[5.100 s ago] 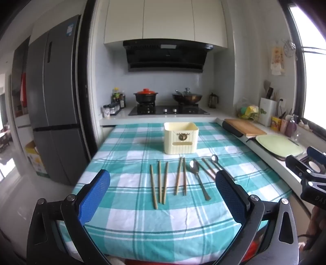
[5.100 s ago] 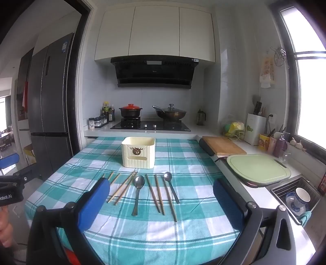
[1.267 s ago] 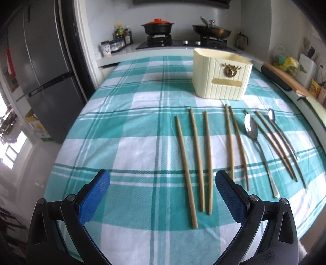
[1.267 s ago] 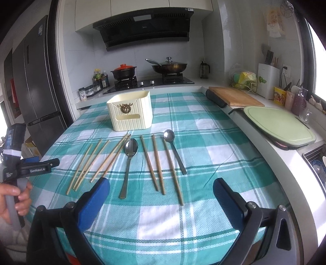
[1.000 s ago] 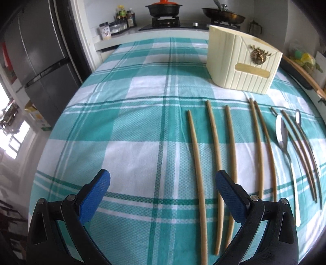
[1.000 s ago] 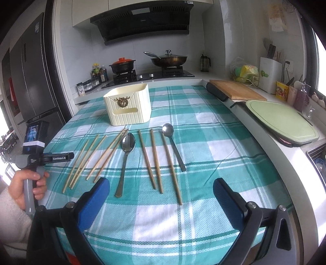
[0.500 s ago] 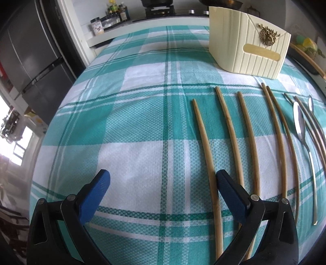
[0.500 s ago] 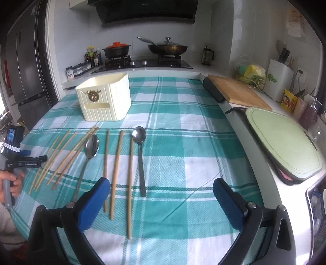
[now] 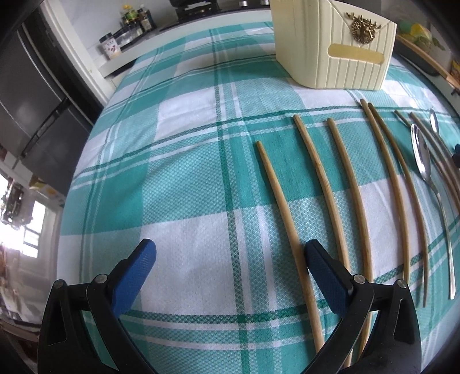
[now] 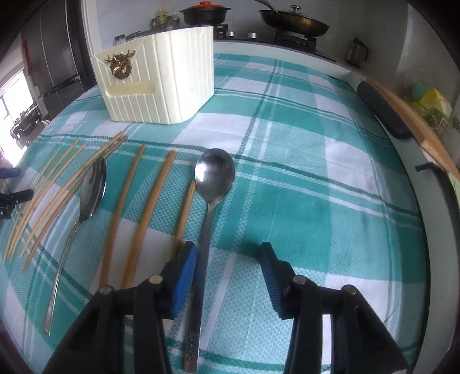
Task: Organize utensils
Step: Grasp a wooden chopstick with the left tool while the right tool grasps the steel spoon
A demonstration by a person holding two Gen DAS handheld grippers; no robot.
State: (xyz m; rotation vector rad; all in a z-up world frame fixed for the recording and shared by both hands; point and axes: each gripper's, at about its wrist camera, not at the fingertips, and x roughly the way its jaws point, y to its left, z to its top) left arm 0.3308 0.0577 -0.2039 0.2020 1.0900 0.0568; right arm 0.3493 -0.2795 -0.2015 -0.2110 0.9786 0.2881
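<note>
Several wooden chopsticks and two metal spoons lie on a teal checked tablecloth in front of a cream utensil holder [image 9: 333,46], also in the right wrist view [image 10: 161,83]. My left gripper [image 9: 230,267] is open low over the cloth, with the leftmost chopstick [image 9: 284,213] just inside its right finger. My right gripper [image 10: 228,269] is open and low, straddling the handle of the rightmost spoon [image 10: 211,190], which lies close to its left finger. A second spoon [image 10: 86,198] lies further left, also in the left wrist view [image 9: 425,175].
A fridge [image 9: 31,86] stands left of the table. A stove with a red-lidded pot [image 10: 205,11] and a pan [image 10: 293,20] is behind. A wooden cutting board [image 10: 414,123] lies on the counter to the right.
Both grippers have dropped lower and closer to the table. The right gripper has narrowed and moved over the rightmost spoon's handle. The left gripper has reached the leftmost chopstick.
</note>
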